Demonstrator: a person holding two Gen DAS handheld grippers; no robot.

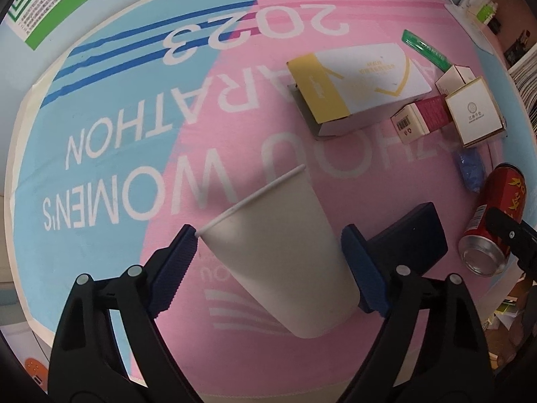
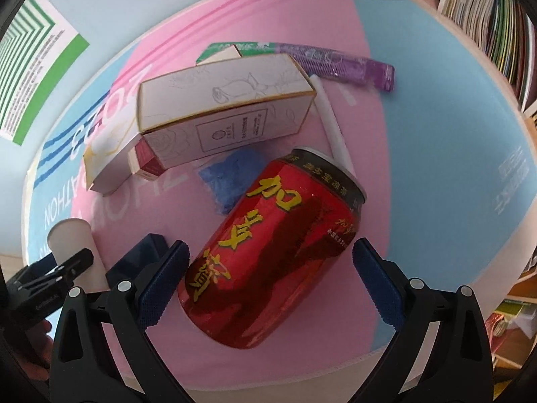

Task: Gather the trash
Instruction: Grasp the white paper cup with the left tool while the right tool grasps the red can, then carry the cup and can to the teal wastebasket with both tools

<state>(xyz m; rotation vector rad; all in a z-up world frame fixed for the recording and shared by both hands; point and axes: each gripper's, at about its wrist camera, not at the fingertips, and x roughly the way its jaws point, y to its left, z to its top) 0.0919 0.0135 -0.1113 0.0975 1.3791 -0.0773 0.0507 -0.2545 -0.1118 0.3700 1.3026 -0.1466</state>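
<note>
A white paper cup (image 1: 278, 252) lies on its side on the pink and blue mat (image 1: 134, 134). My left gripper (image 1: 270, 253) is open with a finger on each side of it, the left pad at the rim. A red drink can (image 2: 272, 255) lies on its side on the mat. My right gripper (image 2: 268, 278) is open around it, the left pad close to the can, the right pad apart from it. The can also shows in the left wrist view (image 1: 493, 221), and the cup in the right wrist view (image 2: 75, 245).
A white and yellow box (image 1: 355, 84), several small cartons (image 1: 473, 110), a crumpled blue wrapper (image 2: 231, 174), a white stick (image 2: 332, 124) and green and purple packets (image 2: 335, 63) lie further back. A dark blue box (image 1: 412, 235) lies between cup and can. Bookshelves (image 2: 486, 10) stand at right.
</note>
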